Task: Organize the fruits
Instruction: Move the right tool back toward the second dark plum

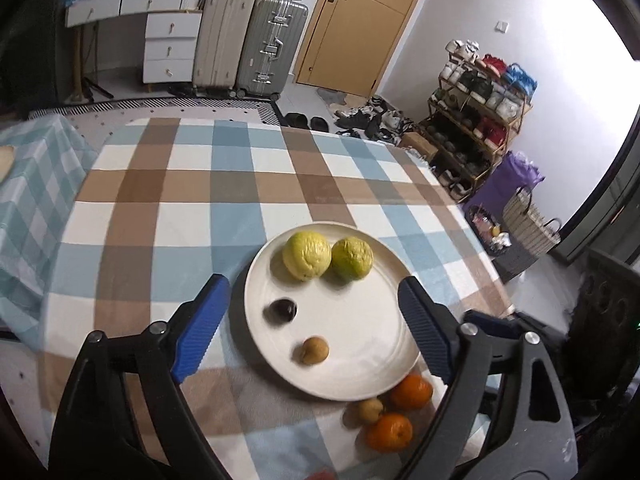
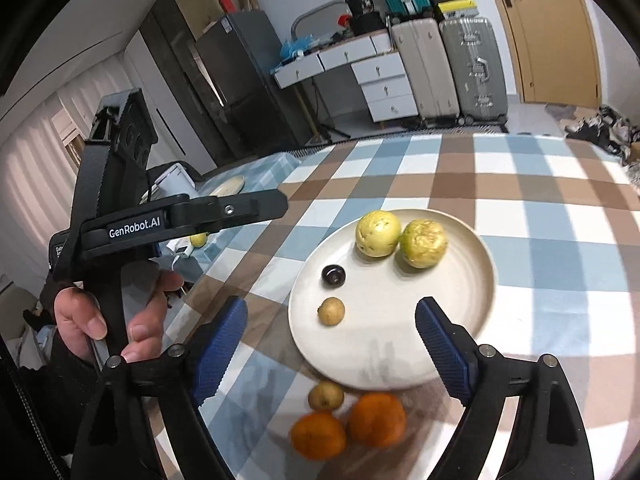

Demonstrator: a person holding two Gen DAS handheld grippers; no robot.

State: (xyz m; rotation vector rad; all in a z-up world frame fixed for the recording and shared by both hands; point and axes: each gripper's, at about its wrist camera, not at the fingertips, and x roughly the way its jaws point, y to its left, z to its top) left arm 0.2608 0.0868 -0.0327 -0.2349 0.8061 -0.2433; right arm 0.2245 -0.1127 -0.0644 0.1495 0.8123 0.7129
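1. Three fruits sit off the plate (image 2: 460, 364), on its near side: two oranges (image 2: 376, 420) and a small tan round fruit (image 2: 326, 396), bunched together and touching or nearly so. The tan one is just about at the plate's near rim.
2. Both grippers hang above that near rim. The right gripper (image 2: 332, 344) has its blue fingers spread wide with nothing between them; same for the left gripper (image 1: 316, 320), wide apart and empty. The left hand (image 2: 116, 316) gripping its handle shows in the right wrist view, off to the plate's left.
3. On the plate: another tan fruit (image 2: 331, 311) toward the near-left part, a dark small fruit (image 2: 334, 275) a bit farther in, then two yellow-green fruits (image 2: 378, 233) at the far side, touching each other.
4. My guess at the step: partway through loading, four on, three to go. Next move looks like dropping the right gripper down and back toward the nearest orange and closing around its widest part.
5. Orientation hardly matters, everything's roundish with no real long axis. The dark fruit seems to have a nub pointing up, but it's too blurry to swear by.
6. Beyond the plate's far rim, the checked tablecloth (image 2: 500, 184) carries nothing else.
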